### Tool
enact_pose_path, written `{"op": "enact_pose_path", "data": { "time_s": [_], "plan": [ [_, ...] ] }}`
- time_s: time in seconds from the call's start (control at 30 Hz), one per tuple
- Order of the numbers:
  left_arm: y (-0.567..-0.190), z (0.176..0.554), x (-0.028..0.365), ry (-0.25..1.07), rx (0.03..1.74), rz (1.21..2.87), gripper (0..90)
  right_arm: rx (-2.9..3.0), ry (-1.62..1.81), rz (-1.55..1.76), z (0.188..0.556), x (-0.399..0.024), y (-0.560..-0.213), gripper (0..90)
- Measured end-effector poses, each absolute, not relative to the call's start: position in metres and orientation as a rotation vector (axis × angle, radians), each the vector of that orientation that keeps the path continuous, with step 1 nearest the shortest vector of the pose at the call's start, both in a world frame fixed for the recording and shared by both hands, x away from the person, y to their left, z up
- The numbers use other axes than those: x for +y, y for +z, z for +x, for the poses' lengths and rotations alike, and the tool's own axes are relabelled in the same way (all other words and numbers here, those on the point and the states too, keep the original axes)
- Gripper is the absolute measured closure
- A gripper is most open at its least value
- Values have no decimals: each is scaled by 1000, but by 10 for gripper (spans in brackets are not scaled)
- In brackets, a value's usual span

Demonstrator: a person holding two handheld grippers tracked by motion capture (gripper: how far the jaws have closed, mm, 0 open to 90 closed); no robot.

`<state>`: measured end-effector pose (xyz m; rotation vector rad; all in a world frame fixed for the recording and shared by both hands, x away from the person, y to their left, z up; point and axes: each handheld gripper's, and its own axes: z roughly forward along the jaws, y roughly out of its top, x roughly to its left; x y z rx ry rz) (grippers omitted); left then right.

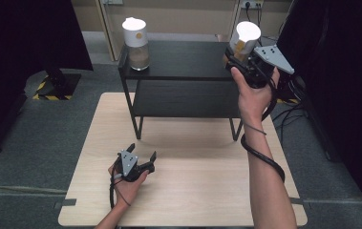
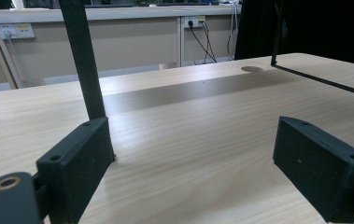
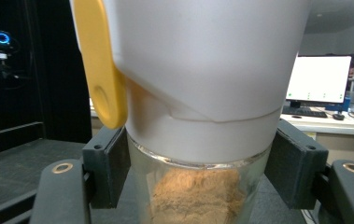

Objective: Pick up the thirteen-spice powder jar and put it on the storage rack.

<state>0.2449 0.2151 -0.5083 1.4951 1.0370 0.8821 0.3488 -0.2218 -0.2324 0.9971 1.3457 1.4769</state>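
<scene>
From the high view, the right gripper (image 1: 237, 53) is held up above the right end of the black shelf (image 1: 183, 59), its jaws clamped on a jar (image 1: 244, 39) with a white lid, so the jar hangs in the air clear of the shelf top. A second jar (image 1: 136, 44) of the same kind stands upright on the left end of the shelf top, well apart from the held one. The shelf stands on the far part of the light wooden desk (image 1: 193, 191). The left gripper (image 1: 142, 156) sits low over the near left part of the desk, its jaws spread wide with nothing between them.

In the left gripper view, the two black jaws stand far apart over the bare desk (image 2: 188, 140), and a black shelf leg (image 2: 83, 60) rises just behind the left jaw.

In the right gripper view, the jaws press on both sides of the jar (image 3: 198, 116) just below its white lid; a yellow tab (image 3: 101, 65) hangs down the lid's left side, and brown powder (image 3: 195, 196) shows through the clear glass between the jaws.
</scene>
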Motion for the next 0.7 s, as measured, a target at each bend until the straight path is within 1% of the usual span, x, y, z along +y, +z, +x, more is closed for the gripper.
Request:
{"op": "enact_pose_path", "data": {
  "time_s": [0.7],
  "plan": [
    [-509,245,215,881,1030,1497,116,1377,1412,1068,383,-213,-223,308]
  ]
}}
